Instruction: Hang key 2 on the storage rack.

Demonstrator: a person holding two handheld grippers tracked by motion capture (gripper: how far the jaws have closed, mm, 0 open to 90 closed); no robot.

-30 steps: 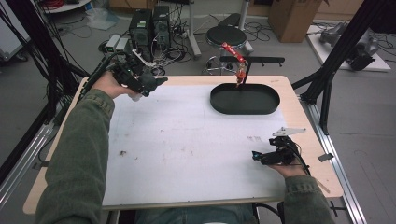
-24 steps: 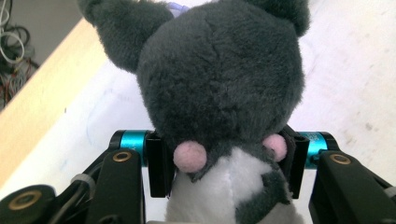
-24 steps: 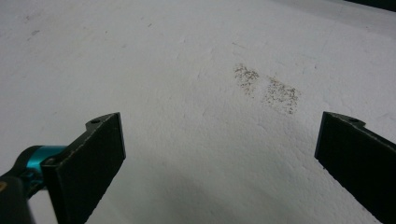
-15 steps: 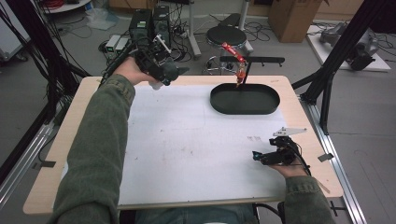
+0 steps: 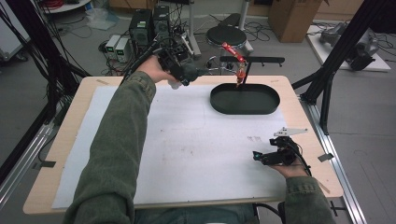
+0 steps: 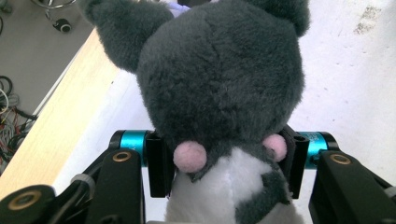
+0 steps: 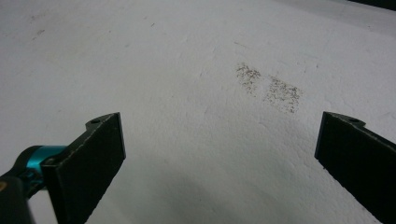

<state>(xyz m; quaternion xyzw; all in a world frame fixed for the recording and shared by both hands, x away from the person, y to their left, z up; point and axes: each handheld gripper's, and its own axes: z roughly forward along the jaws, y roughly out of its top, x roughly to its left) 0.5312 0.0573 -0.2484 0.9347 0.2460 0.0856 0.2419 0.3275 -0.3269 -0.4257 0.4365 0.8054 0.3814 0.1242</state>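
The grey plush toy [image 6: 219,93] sits clamped between the jaws of my left claw [image 5: 187,72], held above the far edge of the surface [image 5: 65,140], left of the dark oval tray [image 5: 245,99]. My right claw [image 5: 261,157] rests near the front right, jaws wide apart over the white mat [image 7: 196,93].

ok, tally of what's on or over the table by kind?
Grippers: 2 (left gripper, shut on the plush toy; right gripper, open)
Plush toy: 1
Dark oval tray: 1
White mat: 1
Total: 5
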